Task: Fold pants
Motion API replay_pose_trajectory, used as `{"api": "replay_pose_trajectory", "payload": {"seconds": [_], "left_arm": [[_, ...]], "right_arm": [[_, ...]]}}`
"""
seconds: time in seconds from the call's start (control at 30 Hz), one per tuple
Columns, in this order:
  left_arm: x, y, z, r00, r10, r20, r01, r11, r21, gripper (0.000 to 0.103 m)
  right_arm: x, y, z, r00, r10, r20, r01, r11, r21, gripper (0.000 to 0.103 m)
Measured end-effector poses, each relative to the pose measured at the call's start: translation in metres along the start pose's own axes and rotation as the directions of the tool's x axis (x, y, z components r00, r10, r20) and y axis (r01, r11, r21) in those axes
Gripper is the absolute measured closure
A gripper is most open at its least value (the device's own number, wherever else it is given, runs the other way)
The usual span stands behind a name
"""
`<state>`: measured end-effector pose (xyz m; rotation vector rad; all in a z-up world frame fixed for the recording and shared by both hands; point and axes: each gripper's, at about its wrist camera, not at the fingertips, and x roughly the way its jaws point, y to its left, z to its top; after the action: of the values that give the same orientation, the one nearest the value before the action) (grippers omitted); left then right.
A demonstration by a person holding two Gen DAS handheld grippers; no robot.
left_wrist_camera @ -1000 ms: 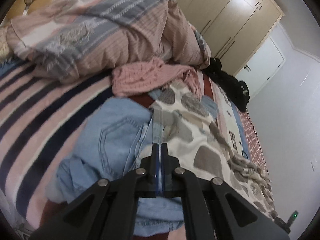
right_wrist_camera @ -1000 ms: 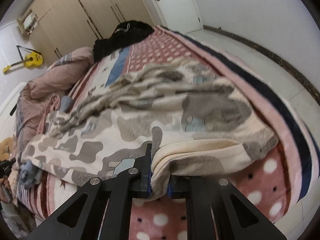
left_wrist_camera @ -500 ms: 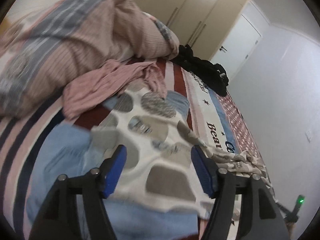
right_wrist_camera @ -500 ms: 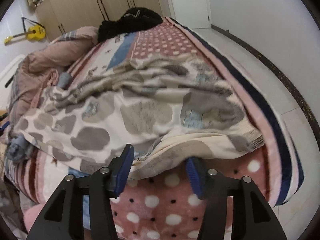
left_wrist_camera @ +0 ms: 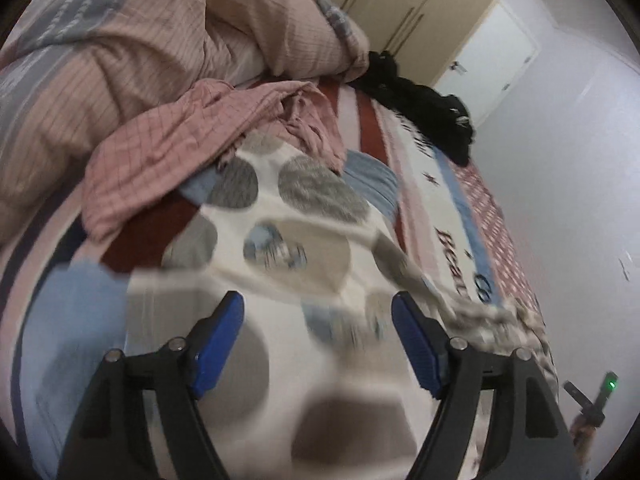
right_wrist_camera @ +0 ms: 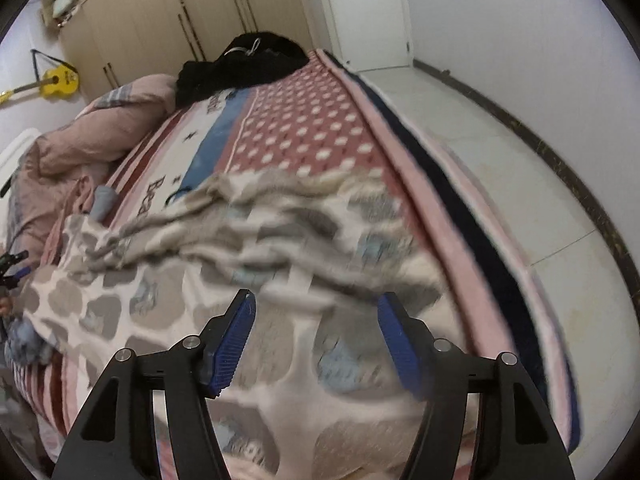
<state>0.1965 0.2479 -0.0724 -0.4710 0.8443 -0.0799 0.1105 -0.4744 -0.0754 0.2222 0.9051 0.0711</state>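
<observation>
The pants (left_wrist_camera: 296,236) lie spread across my bed (right_wrist_camera: 304,136), cream fleece blotched with grey, tan and blue patches, rumpled into ridges toward the far leg ends and blurred close to me. My left gripper (left_wrist_camera: 318,336) hangs over them with its blue fingers (left_wrist_camera: 218,344) apart, just opened, cloth below but not pinched. My right gripper (right_wrist_camera: 316,336) is the same: fingers (right_wrist_camera: 234,340) spread, just opened, clear of the fabric. A pink checked garment (left_wrist_camera: 180,148) overlaps the pants' far edge; jeans (left_wrist_camera: 76,312) lie at their left.
</observation>
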Motion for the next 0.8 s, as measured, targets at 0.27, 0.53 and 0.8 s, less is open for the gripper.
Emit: {"api": "replay_pose_trajectory", "payload": {"seconds": [0.27,0.53,0.8], "left_arm": [[-0.051,0.029,-0.077,0.983,-0.169,-0.073,0.151,0.968,-0.199,0.026],[-0.014,0.039,-0.086,0.967,-0.242,-0.085,0.208,0.934,-0.291,0.022],[-0.006,0.033,-0.062,0.987,-0.15,0.06,0.162,0.944,-0.289,0.036]], "right_arm": [[-0.011,0.037,-0.065,0.985,0.171,0.004,-0.171,0.985,0.016,0.043],[-0.004,0.046,-0.077,0.978,0.21,0.006,-0.21,0.977,0.033,0.043],[-0.006,0.033,-0.098,0.978,0.21,0.004,-0.21,0.973,0.096,0.043]]}}
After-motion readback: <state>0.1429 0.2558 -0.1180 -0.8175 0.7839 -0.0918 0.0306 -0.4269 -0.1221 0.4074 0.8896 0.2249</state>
